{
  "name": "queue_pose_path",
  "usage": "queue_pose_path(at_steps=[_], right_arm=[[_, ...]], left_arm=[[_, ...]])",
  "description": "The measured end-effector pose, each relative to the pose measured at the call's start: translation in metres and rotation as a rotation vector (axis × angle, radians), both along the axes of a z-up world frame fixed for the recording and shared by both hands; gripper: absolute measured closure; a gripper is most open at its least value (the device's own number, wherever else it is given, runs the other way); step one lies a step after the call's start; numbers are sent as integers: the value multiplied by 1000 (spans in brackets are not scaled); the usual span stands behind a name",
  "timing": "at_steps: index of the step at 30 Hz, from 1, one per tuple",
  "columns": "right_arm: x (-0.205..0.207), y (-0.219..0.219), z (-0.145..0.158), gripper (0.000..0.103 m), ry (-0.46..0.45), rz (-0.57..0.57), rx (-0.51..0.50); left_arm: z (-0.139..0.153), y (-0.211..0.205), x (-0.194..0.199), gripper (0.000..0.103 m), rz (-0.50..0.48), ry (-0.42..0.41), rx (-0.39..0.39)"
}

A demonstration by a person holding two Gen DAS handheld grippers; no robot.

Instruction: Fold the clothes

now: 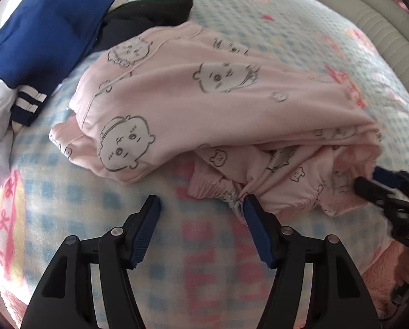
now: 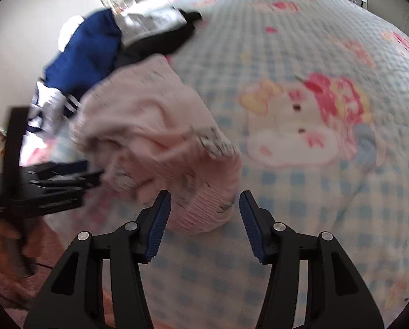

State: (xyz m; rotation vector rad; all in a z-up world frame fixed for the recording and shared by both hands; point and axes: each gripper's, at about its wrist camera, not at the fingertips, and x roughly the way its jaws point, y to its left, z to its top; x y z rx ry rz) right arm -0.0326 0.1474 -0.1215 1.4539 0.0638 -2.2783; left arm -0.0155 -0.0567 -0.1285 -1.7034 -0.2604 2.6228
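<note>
You're partway thru one item, imo. The pink pajama piece (image 1: 204,104) w/ cartoon faces lies on the bed's checked blanket (image 1: 286,27), doubled over roughly, but it's a loose bundle: bottom layer pokes out at the near edge, gathered cuff/waistband bits are bunched, edges not lined up. So maybe one rough fold made, squaring and final folds still to do.

Your left claw (image 1: 201,205) is spread apart, holding nothing; its right fingertip (image 1: 249,205) sits right at the bunched hem, touching or nearly, can't tell which. Your right claw (image 2: 205,203) is also apart and empty, w/ the pink bundle's rounded end (image 2: 204,213) just ahead between the tips; that view is blurred, so contact is unclear.

Beyond the pink item, the pile of other clothes (image 1: 48,27) (navy w/ white stripes, black, white/grey) looks unfolded, in a heap at the far left of the bed. Judging by that, most of the job is left.
</note>
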Motion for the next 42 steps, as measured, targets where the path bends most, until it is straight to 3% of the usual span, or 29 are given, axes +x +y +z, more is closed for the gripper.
queue_pose_path(at_steps=[3,9,11,14,18,19,20,21,22,23,25,28,30,33,36,38,42], right_arm=[[-7,1,-4,50,29,-41,53],[-27,16,13,50,155,-151,179],[-29,17,11,49,125,-138,159],[-26,13,4,48,72,-71,105],[-31,1,-16,44,-34,9,-14],[-34,-3,-19,44,-41,-2,-8],[-36,-4,-15,48,-28,-5,-16],[-37,-5,-12,67,-14,-7,-24],[-38,-6,-7,79,3,-14,-34],[-39,-3,2,92,33,-37,-52],[-40,8,28,95,123,-98,-60],[-37,34,65,95,257,-183,-23],[-33,53,85,95,305,-224,-19],[-23,71,106,95,355,-267,3],[-15,75,110,95,363,-292,22],[-11,80,109,95,359,-318,14],[-3,90,106,94,344,-370,6]], left_arm=[[4,-8,6,38,-2,16,26],[-15,2,4,37,-41,-82,-131],[-14,8,0,37,-58,-59,-146],[-6,12,-9,37,-70,9,-101],[2,10,-24,37,-49,93,40],[-6,10,-32,43,-44,44,64],[-13,12,-39,64,-38,-10,82],[-16,15,-43,72,-33,-57,78],[-11,18,-44,80,-39,-46,78],[-3,20,-43,87,-45,-30,79],[21,18,-39,87,-38,46,113],[66,1,-28,88,11,184,226],[95,-5,-17,88,23,279,273],[129,-4,-5,88,17,386,264],[141,-3,3,88,6,423,210],[136,3,-2,82,-35,403,173],[81,12,-12,74,-69,208,115]])
